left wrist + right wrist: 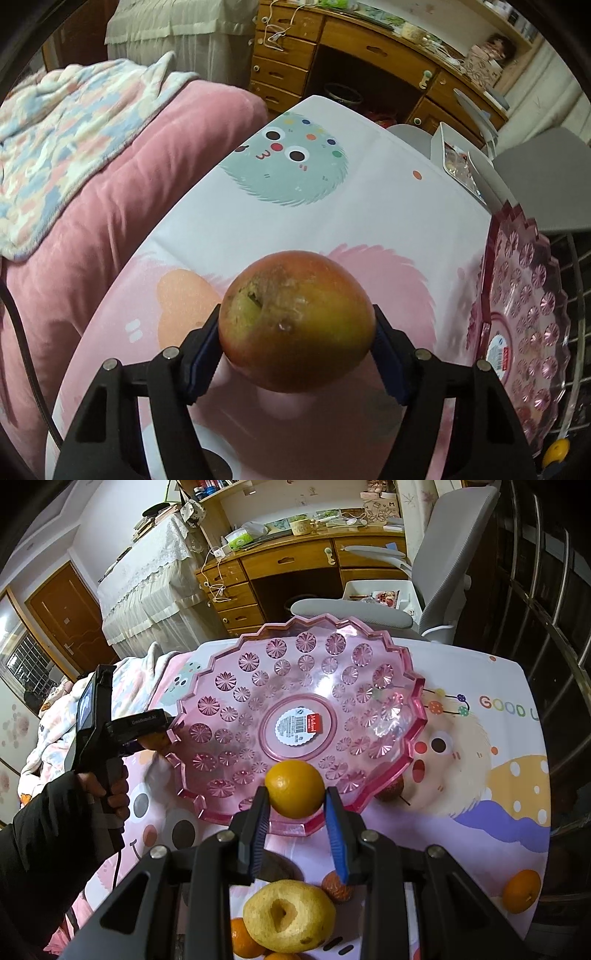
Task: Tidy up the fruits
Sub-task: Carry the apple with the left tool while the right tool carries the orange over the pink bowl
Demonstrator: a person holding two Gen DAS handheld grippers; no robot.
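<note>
My left gripper [297,325] is shut on a red-green apple [295,317] and holds it above the table, left of the pink plastic fruit tray [524,295]. My right gripper [295,797] is shut on a small orange [294,788] over the near rim of the pink tray [221,686], which holds no fruit. The left gripper [147,734] also shows in the right wrist view at the tray's left edge. Below my right gripper lie a yellow pear [289,915], two oranges [243,938] [521,891] and lychees [334,886].
The table wears a cartoon-print cloth [332,206]. A pink quilt and blanket [92,166] lie to the left. A wooden desk [295,561], a grey office chair [443,554] and a white box [454,155] stand behind the table. A lychee [389,792] sits under the tray's right rim.
</note>
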